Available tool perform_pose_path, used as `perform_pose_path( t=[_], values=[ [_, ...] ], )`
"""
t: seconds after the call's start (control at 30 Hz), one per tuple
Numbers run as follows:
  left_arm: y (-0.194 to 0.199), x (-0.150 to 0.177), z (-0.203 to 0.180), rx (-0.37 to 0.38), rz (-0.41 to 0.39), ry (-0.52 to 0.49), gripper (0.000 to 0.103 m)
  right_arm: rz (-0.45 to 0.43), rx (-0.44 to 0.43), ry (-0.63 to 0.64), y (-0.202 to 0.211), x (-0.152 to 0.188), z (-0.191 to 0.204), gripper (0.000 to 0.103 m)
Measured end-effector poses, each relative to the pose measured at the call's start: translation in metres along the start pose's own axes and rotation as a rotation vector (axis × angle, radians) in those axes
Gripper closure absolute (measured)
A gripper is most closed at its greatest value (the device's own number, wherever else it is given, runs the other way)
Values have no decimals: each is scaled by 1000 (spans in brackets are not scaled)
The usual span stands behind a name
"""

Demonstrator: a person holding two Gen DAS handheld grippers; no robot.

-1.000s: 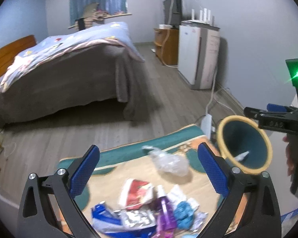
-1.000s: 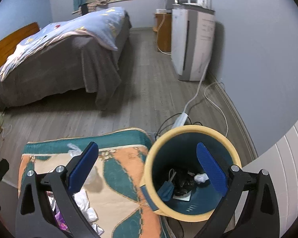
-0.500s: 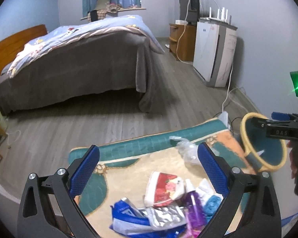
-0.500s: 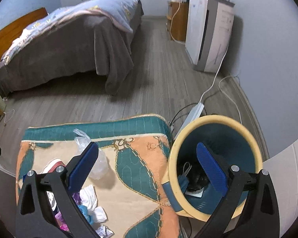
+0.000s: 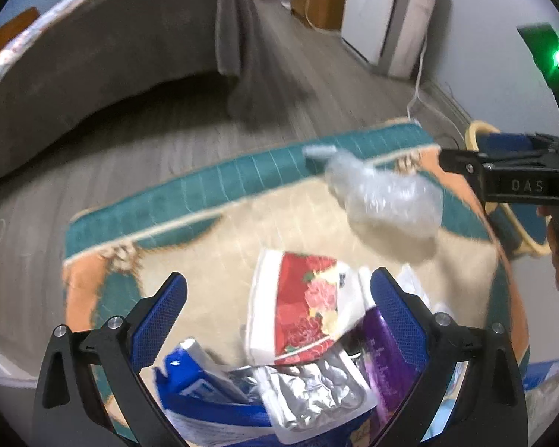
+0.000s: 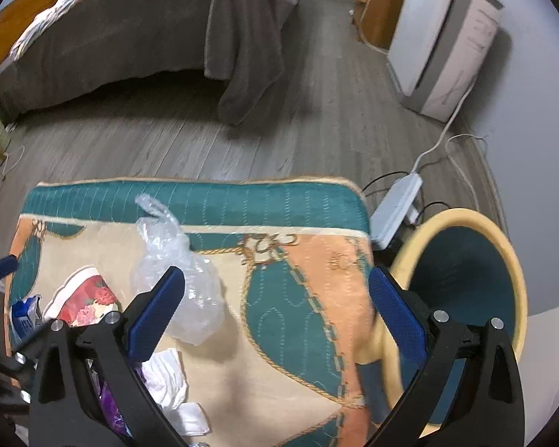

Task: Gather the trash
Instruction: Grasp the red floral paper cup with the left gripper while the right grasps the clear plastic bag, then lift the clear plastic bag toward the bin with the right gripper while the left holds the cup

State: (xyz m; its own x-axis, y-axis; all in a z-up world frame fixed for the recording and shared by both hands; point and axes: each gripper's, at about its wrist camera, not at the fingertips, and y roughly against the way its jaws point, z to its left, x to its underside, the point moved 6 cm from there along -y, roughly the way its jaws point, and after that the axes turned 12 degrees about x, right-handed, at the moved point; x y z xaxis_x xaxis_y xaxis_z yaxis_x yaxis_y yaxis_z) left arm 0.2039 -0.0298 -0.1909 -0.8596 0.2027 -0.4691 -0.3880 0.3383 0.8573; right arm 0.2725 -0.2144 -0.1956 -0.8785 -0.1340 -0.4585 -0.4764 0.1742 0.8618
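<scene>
Patterned cloth [image 6: 287, 309] bears one clear bag [image 6: 175, 283]; left gripper [image 5: 275, 320] and right gripper [image 6: 275, 309] gape empty.

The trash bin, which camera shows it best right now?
The right wrist view: the trash bin shows its yellow rim and teal inside beside the quilted table cover. The left wrist view shows only a sliver of rim behind the right gripper.

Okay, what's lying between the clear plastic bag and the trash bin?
Only bare patterned cloth separates the clear plastic bag from the trash bin, seen in the right wrist view.
</scene>
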Motion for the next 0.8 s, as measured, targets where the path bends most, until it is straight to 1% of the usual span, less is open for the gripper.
perform_pose_path(
  t=[0.07,0.13,0.27,0.33,0.4,0.47,0.5,0.53,0.57,0.6,0.63,0.67,0.7,0.73,0.77,0.8],
  values=[
    [-6,1,-1,34,23,7,5,17,-14,25,-5,0,8,6],
    [-10,3,-1,50,48,2,5,31,-38,57,-10,2,18,6],
    [-25,12,0,64,133,3,6,43,-67,106,-16,3,34,6],
    [-30,15,2,56,155,0,7,57,-84,115,-18,5,39,7],
    [-32,17,3,67,166,1,8,72,-109,121,-21,6,46,9],
    [-34,17,3,84,172,5,11,92,-144,126,-24,8,52,19],
    [-35,17,3,94,179,6,19,102,-159,129,-25,9,54,23],
    [-37,18,2,102,196,7,25,121,-179,135,-26,11,58,30],
    [-39,19,2,102,204,7,25,133,-190,140,-27,13,61,39],
    [-39,20,1,100,209,5,25,147,-202,149,-28,16,63,45],
    [-39,20,0,99,209,1,25,158,-208,161,-28,19,65,59],
    [-39,19,-1,96,207,-6,26,162,-207,172,-26,21,66,65],
    [-38,19,-2,96,204,-9,26,161,-211,175,-25,21,66,67],
    [-37,18,-3,96,200,-8,26,159,-218,175,-23,21,66,74],
    [-34,17,-3,98,192,-6,27,157,-225,172,-20,21,66,77],
    [-33,16,-4,100,187,-5,27,153,-228,170,-17,21,66,78]
  ],
)
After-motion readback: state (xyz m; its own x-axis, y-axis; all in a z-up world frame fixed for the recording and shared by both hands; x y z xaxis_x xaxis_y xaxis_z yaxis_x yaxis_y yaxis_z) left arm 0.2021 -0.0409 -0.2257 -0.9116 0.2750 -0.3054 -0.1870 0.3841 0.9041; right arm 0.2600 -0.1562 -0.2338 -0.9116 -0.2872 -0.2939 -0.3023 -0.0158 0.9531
